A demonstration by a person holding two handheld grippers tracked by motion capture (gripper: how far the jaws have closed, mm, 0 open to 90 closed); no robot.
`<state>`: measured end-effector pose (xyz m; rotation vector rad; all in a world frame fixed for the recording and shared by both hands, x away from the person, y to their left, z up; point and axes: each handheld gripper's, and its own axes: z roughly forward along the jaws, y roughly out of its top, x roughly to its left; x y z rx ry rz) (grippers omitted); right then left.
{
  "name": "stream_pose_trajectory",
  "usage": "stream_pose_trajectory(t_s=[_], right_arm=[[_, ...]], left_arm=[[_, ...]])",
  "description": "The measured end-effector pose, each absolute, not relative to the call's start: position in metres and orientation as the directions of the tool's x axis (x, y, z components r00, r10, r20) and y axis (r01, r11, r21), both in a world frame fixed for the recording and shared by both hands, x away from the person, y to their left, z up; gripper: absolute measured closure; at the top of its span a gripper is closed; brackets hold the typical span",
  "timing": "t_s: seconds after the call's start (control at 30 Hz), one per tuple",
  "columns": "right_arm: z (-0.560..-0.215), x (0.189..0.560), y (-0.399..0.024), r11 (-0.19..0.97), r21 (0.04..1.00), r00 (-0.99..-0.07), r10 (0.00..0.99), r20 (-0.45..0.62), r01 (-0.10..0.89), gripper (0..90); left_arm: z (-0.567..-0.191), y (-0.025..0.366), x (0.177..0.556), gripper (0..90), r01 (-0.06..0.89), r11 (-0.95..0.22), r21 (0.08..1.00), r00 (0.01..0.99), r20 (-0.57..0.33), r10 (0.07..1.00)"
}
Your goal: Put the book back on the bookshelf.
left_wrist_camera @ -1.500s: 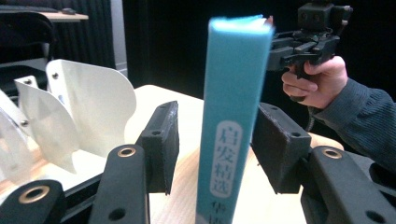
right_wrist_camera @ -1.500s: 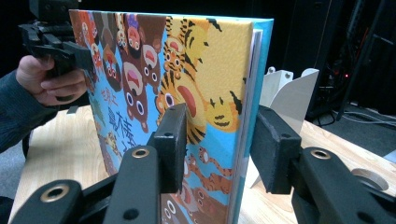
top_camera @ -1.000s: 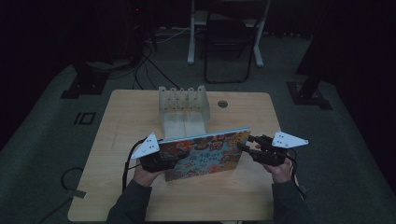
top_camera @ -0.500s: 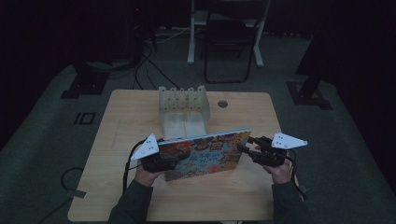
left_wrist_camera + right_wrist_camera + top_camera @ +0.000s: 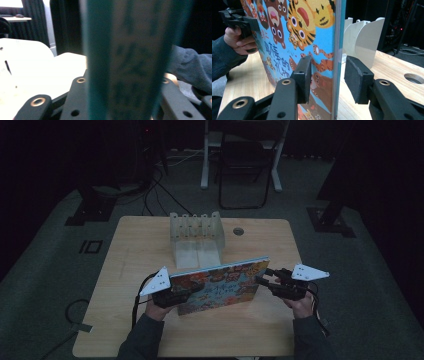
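A colourful picture book point(image 5: 220, 282) with cartoon animals on its cover stands upright on its lower edge on the wooden table point(image 5: 135, 250). My left gripper point(image 5: 192, 292) holds the book's left end. Its jaws have just been closing, and the teal spine point(image 5: 125, 62) sits between them. My right gripper point(image 5: 260, 279) straddles the book's right edge point(image 5: 312, 32). One pad point(image 5: 304, 77) lies against the cover, while the other pad point(image 5: 358, 80) stands a little off the back. In the right gripper view the left gripper point(image 5: 239, 21) and its hand are at the far end.
A white slotted rack point(image 5: 196, 227) stands just behind the book, and its dividers point(image 5: 364, 40) are near the right jaw. A round hole point(image 5: 238, 231) is in the tabletop at the back right. Cables and a chair are on the dark floor beyond.
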<state>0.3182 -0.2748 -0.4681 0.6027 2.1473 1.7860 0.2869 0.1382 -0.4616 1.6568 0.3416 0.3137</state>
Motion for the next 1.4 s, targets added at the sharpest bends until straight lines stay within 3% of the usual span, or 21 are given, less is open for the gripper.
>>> stream_pose_trajectory(t_s=[0.4, 0.77, 1.4], right_arm=[[-0.484, 0.316, -0.291, 0.158, 0.971, -0.843, 0.534, 0.068, 0.179, 56.1], [-0.497, 0.311, -0.302, 0.165, 0.96, -0.806, 0.585, 0.09, 0.226, 53.8], [-0.522, 0.303, -0.302, 0.251, 0.925, -0.774, 0.629, 0.067, 0.284, 51.8]], left_arm=[[-0.466, 0.136, 0.286, 74.1, 0.047, -0.087, 0.995, 0.935, -0.013, 0.355], [-0.467, 0.128, 0.278, 76.3, -0.013, -0.113, 0.994, 0.919, 0.056, 0.391], [-0.474, 0.129, 0.279, 68.9, 0.027, -0.087, 0.996, 0.917, 0.01, 0.398]])
